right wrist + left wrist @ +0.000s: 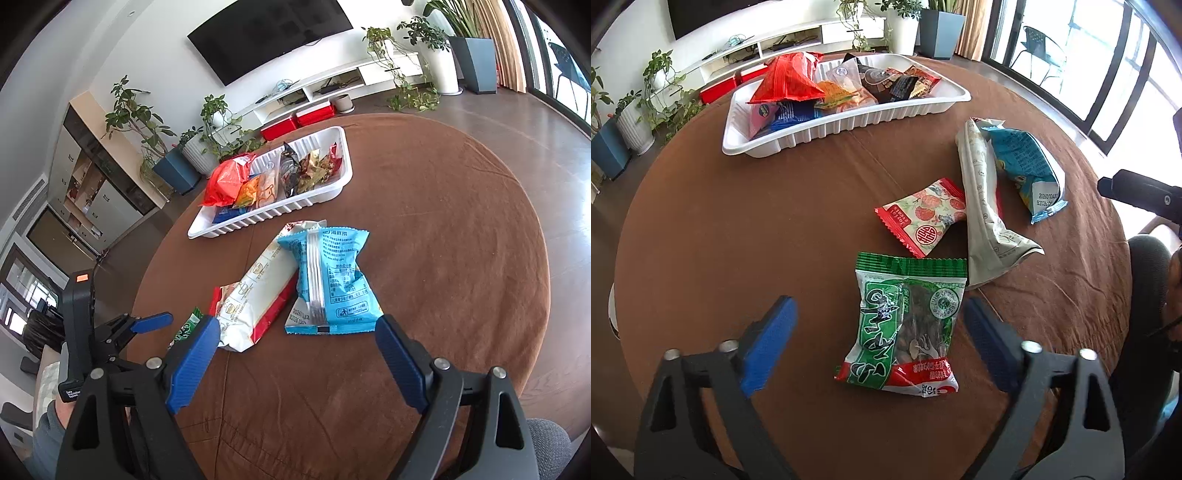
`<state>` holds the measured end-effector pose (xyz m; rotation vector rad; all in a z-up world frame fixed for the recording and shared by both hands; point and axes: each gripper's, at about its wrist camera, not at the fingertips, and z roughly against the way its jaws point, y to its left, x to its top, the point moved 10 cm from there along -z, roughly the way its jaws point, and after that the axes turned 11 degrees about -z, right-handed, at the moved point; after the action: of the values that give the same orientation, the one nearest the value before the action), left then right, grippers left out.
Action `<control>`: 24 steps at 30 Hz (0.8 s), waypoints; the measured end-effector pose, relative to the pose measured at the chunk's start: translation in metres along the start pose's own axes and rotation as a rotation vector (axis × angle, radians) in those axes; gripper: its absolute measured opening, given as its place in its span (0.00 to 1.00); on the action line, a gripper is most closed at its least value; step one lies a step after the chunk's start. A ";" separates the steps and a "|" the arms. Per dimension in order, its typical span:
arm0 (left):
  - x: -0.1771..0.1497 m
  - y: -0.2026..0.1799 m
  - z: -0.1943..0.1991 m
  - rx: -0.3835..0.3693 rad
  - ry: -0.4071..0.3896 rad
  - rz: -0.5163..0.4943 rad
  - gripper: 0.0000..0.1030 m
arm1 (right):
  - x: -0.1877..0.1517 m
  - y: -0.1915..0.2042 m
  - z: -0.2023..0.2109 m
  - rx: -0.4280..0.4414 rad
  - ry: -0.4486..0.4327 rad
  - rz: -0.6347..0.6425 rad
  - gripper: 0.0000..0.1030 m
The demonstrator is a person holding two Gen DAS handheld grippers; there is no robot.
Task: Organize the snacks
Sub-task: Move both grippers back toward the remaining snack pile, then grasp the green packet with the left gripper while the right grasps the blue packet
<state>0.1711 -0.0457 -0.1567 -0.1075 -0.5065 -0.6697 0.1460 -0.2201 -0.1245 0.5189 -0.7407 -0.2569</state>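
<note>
While the left gripper [877, 343] hangs over the round table with the brown cloth [738, 229], its two blue fingers [768, 347] are spread wide and hold nothing. The green snack bag [908, 325] lies flat on the cloth between them, and no finger touches it. Just past it is a small red and white candy pack [925, 216] with fruit pictures on it. Beside that pack is a long white bag [982, 210], and its edge lies over one end of the candy pack. A blue snack bag [1025, 166] lies next to the white bag on the other side.

The right gripper [295, 354] is wide open too, and it holds nothing. In its view the blue snack bag [332, 284] sits just ahead of the fingers [402, 362], touching the long white bag [255, 291].

At the far side of the table is a white plastic tray [871, 114]. In it lie a red bag [786, 79], a dark bag [882, 79] and some other small packs, all piled together
</note>
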 end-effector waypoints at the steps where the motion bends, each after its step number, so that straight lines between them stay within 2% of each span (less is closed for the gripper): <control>1: -0.001 -0.001 -0.002 -0.005 0.008 -0.005 0.70 | 0.001 0.000 0.000 0.000 -0.001 0.001 0.86; 3: -0.003 -0.003 -0.005 -0.001 0.022 -0.019 0.61 | 0.001 0.000 0.000 0.000 0.000 0.000 0.86; 7: -0.005 -0.003 -0.005 0.007 0.021 -0.026 0.58 | 0.000 -0.001 -0.001 0.000 0.007 -0.004 0.86; 9: -0.004 -0.002 -0.004 0.008 0.012 -0.023 0.44 | 0.001 -0.002 -0.001 -0.002 0.008 -0.004 0.86; 18: -0.006 -0.002 0.001 -0.016 0.002 -0.025 0.30 | 0.002 -0.007 -0.002 -0.017 0.012 -0.007 0.85; 24: -0.012 -0.001 0.006 -0.042 -0.011 -0.005 0.28 | 0.004 -0.010 -0.005 -0.051 0.022 0.017 0.84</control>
<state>0.1600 -0.0383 -0.1574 -0.1497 -0.5038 -0.6857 0.1522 -0.2283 -0.1304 0.4662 -0.7149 -0.2528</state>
